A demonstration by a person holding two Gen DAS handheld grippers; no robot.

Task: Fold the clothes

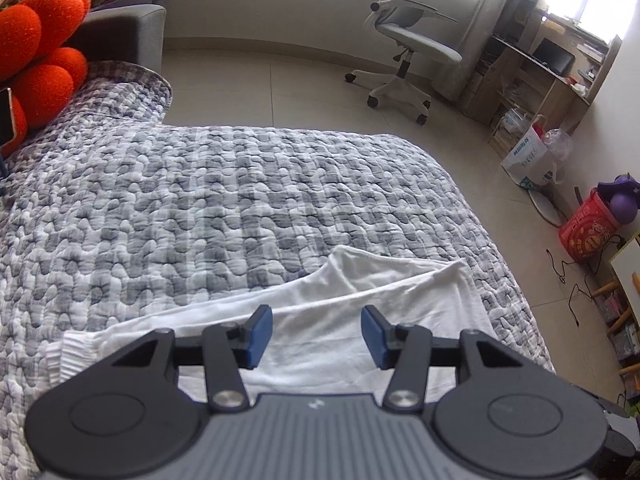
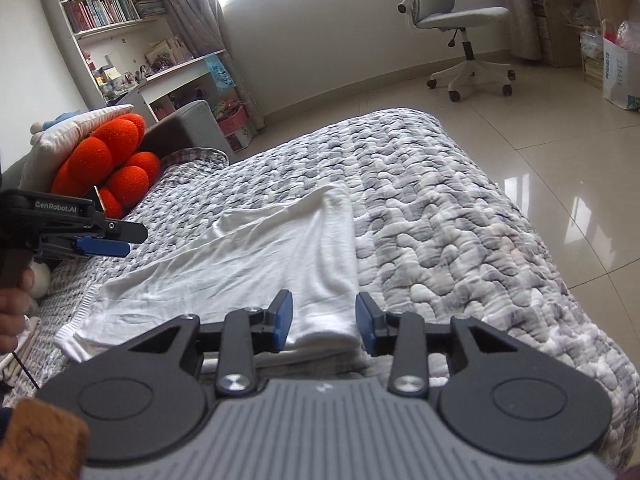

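Observation:
A white garment [image 1: 320,312] lies partly folded on the grey-and-white quilt, with a ribbed hem at its left end. The same white garment [image 2: 256,264] runs from the near left toward the far middle of the bed in the right wrist view. My left gripper [image 1: 317,334] hovers above the cloth, its blue pads apart with nothing between them. From the side, the left gripper [image 2: 116,240] shows at the left edge, held by a hand. Over the garment's near right corner my right gripper [image 2: 324,322] stands open, clear of the cloth.
The quilted bed [image 1: 200,200] fills the foreground. An orange cushion [image 1: 44,64] and a white pillow sit at its head. A grey office chair [image 1: 404,40] stands on the tiled floor, with shelves, bags [image 1: 532,156] and a red box [image 1: 588,228] along the right wall.

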